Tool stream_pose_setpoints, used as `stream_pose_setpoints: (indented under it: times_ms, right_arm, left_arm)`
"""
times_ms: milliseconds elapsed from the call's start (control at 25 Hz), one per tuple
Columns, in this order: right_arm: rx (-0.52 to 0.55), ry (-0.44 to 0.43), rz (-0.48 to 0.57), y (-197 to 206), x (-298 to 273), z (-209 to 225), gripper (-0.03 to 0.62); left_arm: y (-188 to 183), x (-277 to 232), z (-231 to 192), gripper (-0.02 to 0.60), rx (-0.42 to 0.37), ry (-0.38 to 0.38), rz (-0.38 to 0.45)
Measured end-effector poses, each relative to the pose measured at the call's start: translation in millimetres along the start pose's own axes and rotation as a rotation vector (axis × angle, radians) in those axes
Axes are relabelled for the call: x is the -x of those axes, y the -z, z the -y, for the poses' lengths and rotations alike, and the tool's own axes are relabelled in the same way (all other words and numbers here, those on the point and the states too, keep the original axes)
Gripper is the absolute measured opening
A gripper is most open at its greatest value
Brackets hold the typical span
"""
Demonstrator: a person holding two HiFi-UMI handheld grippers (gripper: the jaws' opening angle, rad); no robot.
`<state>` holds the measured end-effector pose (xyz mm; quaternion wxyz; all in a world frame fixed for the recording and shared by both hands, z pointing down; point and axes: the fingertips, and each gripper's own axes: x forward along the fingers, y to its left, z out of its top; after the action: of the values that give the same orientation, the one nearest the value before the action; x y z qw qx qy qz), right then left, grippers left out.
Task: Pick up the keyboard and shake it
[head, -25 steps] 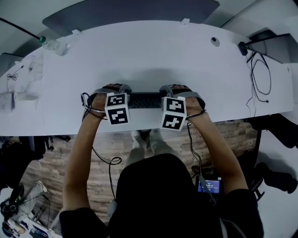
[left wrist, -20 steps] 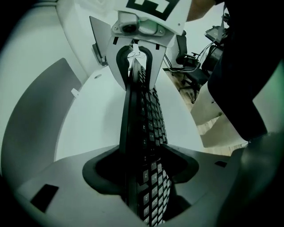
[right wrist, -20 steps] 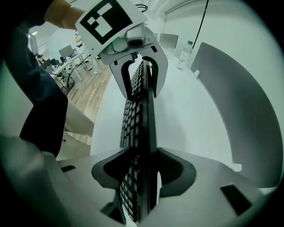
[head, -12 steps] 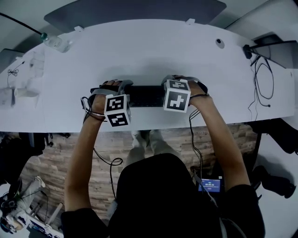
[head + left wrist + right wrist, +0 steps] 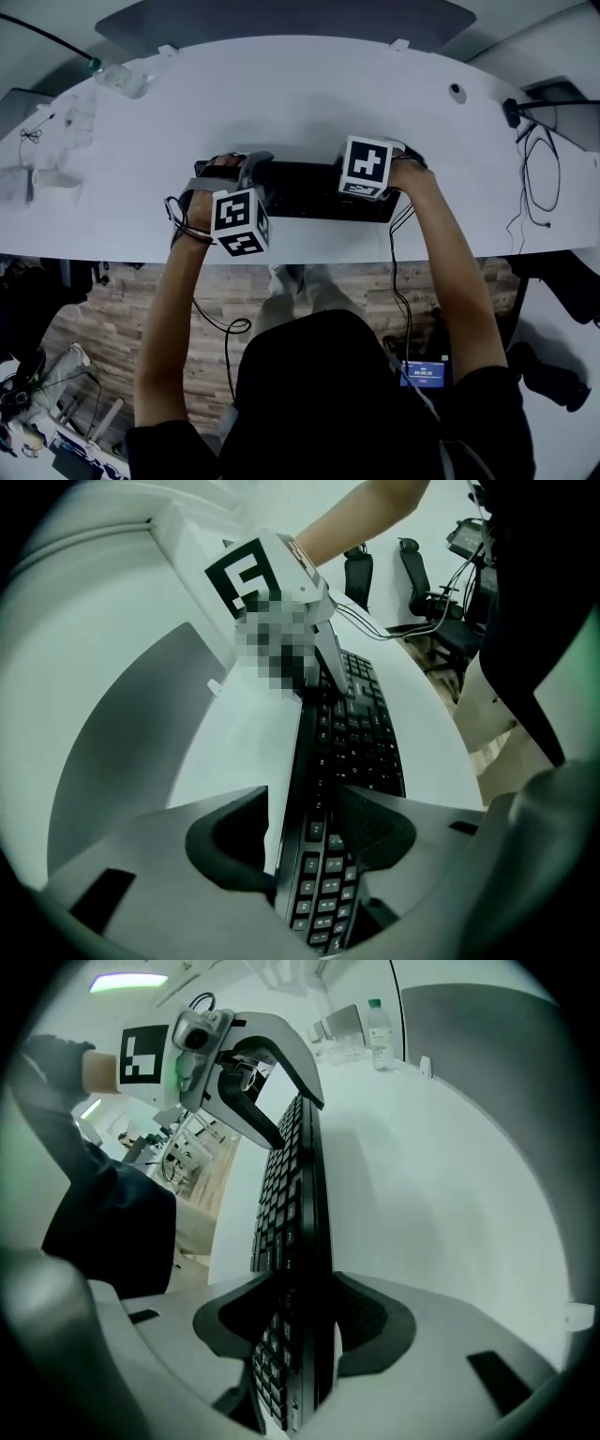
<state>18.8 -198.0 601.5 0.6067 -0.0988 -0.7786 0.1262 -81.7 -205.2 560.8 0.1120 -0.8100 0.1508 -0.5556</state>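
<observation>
Grips a long black plastic keyboard (image 5: 300,192) with dark keys, tipped onto its long edge over the curved white counter (image 5: 300,94). Clamps one end in the left gripper (image 5: 309,846), jaws just closing tighter, and the other end in the right gripper (image 5: 305,1326). Shows a clear plastic bottle (image 5: 117,78) far left and a wood-plank floor (image 5: 234,291) below.

Left tool (image 5: 314,841) just tightening, right tool (image 5: 305,1326) clamped

Bright, even overhead light, soft shadows on the white table (image 5: 309,103); both gripper views bulge fisheye with dark corners.
</observation>
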Motion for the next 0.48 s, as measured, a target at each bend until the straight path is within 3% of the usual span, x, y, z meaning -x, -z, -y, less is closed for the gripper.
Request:
stream_pose_setpoints:
  times_ms: [80, 200, 320, 480]
  right_arm:
    - [-0.016, -0.058, -0.002, 0.8, -4.6, 3.2, 0.195]
    - [-0.039, -0.124, -0.006, 1.6, -10.5, 8.3, 0.196]
    - [-0.055, -0.169, -0.007, 3.5, -14.5, 11.4, 0.196]
    - [-0.081, -0.215, -0.009, 6.5, -21.8, 14.6, 0.198]
  left_arm:
    - [1.2, -2.2, 0.8, 0.194, 0.016, 0.003, -0.001]
    - [2.8, -7.9, 6.7, 0.163, 0.012, 0.015, -0.006]
    - [2.3, -11.9, 10.2, 0.059, 0.013, 0.016, -0.005]
    - [3.3, -16.5, 18.2, 0.018, 0.017, 0.051, -0.013]
